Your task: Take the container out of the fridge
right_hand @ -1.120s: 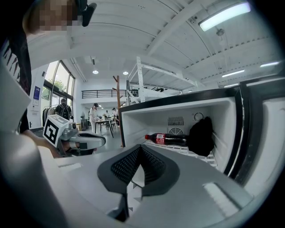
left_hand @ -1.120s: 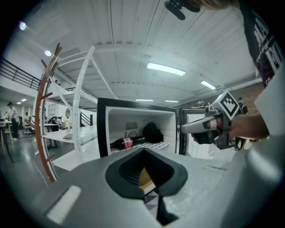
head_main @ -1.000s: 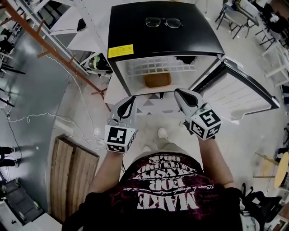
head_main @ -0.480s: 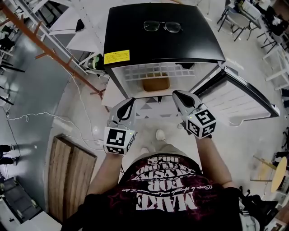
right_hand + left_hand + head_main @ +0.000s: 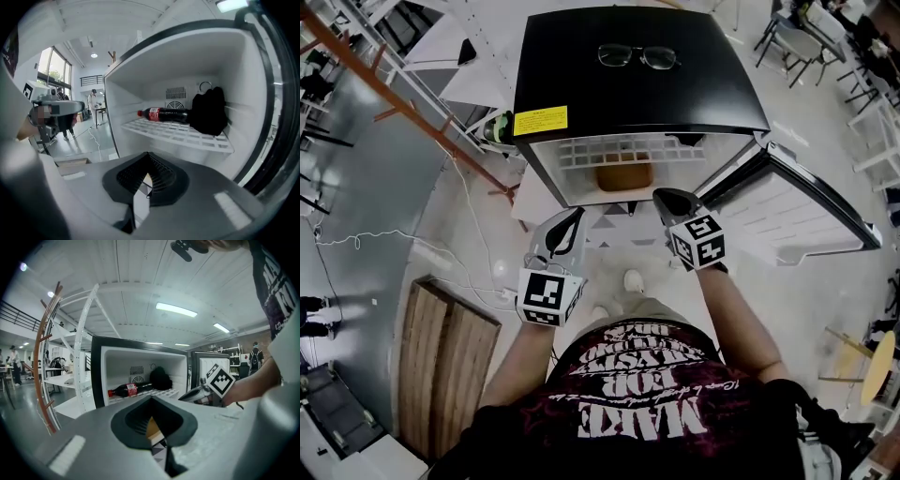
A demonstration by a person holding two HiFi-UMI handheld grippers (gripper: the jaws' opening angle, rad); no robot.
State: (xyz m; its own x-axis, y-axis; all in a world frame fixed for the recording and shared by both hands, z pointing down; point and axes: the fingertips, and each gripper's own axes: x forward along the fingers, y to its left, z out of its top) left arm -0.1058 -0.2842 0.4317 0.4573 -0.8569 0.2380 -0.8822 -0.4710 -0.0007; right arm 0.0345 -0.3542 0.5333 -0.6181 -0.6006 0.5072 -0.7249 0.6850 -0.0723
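The container (image 5: pixel 624 174), an orange-brown tub, sits low in the open fridge (image 5: pixel 581 80), under the wire shelf (image 5: pixel 609 150). It looks rigid, light and probably smooth, so I'd pinch its near rim or side walls. The left gripper (image 5: pixel 572 217) and right gripper (image 5: pixel 661 197) hover just in front, jaws closed, holding nothing.

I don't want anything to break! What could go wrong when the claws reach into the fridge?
A bump to the fridge could slide the glasses off its top. The bottle lies on its side on the shelf, so a knock might roll it out. The brown container sits below that shelf, so reaching for it may knock the shelf.
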